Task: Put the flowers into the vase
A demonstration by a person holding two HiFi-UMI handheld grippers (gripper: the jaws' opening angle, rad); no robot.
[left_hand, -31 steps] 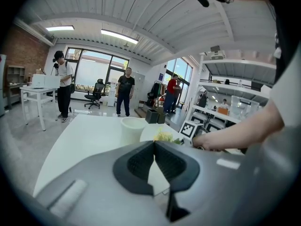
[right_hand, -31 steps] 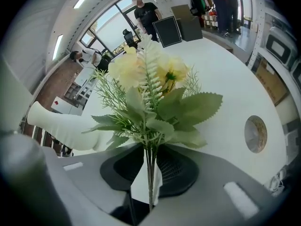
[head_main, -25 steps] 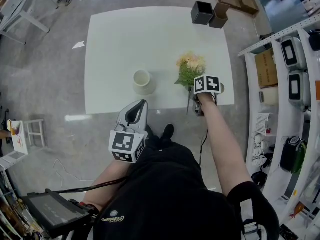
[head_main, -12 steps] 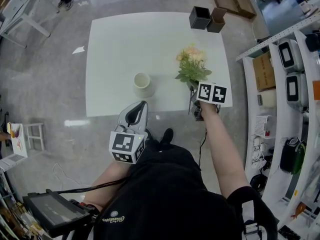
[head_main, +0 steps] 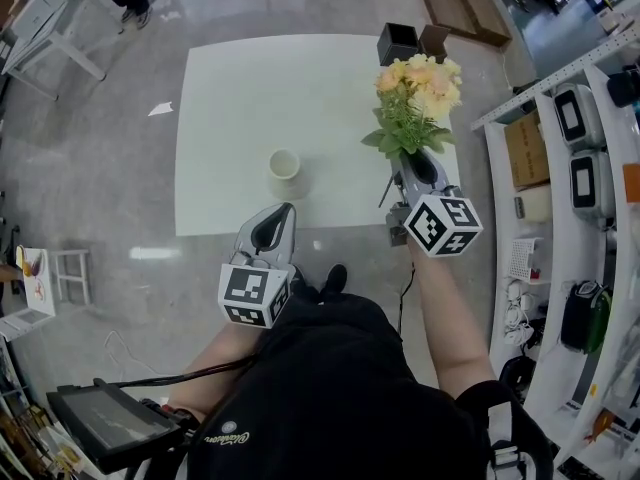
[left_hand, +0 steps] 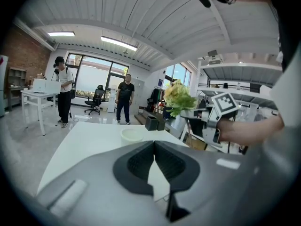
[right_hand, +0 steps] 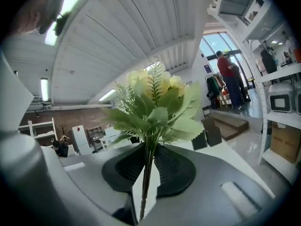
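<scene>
Clamped by the stem, the flowers [right_hand: 155, 107] stood upright in the right gripper [right_hand: 149, 163], whose jaws had just been closing on them; only its own view showed that pinch. The head view placed the bunch over the table's [head_main: 240, 88] right side, well apart from the vase [head_main: 285, 165]. The left gripper [left_hand: 154, 147] hung near the table's front edge, jaws together, empty.

**Flowers lifted off the table**

The right gripper [head_main: 413, 158] has risen from the table's [head_main: 240, 98] front right edge, lifting the flowers [head_main: 420, 88] clear of the top. It has tipped from pointing down to nearly level, and its jaws have just been closing on the stems. The blooms now show over the far right corner.
</scene>
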